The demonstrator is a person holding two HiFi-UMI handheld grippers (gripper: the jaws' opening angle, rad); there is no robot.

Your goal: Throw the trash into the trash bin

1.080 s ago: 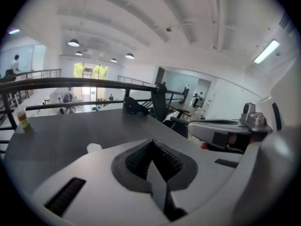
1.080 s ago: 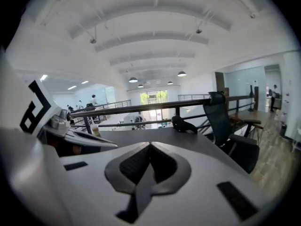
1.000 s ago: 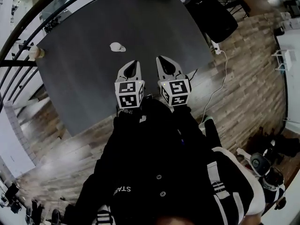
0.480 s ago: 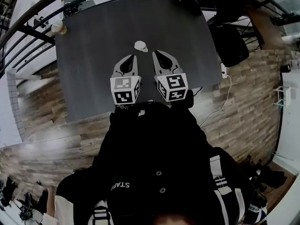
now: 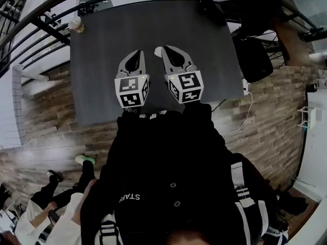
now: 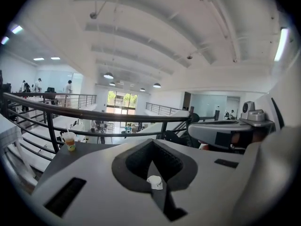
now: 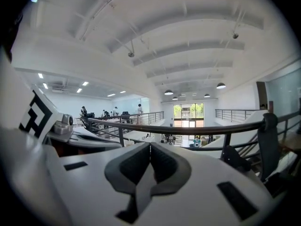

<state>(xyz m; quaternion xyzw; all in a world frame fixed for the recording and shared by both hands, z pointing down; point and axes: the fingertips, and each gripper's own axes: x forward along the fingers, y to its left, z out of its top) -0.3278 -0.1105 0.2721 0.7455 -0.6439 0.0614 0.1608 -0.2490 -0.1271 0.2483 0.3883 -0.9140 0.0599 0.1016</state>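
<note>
A crumpled white paper ball (image 5: 157, 50) lies on the dark grey table (image 5: 102, 86). In the head view it peeks out just left of the tip of my right gripper (image 5: 160, 49), half hidden by it. My left gripper (image 5: 137, 53) hovers beside it, a little to the left. Both grippers are shut, with nothing between their jaws. Through the hollow of my left gripper (image 6: 151, 141) the paper ball (image 6: 154, 182) shows on the table below. My right gripper (image 7: 150, 144) points out over the railing, and the ball is out of that view. No trash bin is in view.
A drink cup (image 5: 76, 24) (image 6: 69, 141) stands at the table's far left corner by the black railing (image 5: 46, 27). A black bag (image 5: 253, 57) sits on the wooden floor right of the table, with a white cable (image 5: 240, 121). A person's legs (image 5: 61, 188) show at the lower left.
Both grippers have moved forward over the table and closed in on the paper ball, which now sits at the right gripper's tip. The head view has swung, bringing a person's legs into view.
</note>
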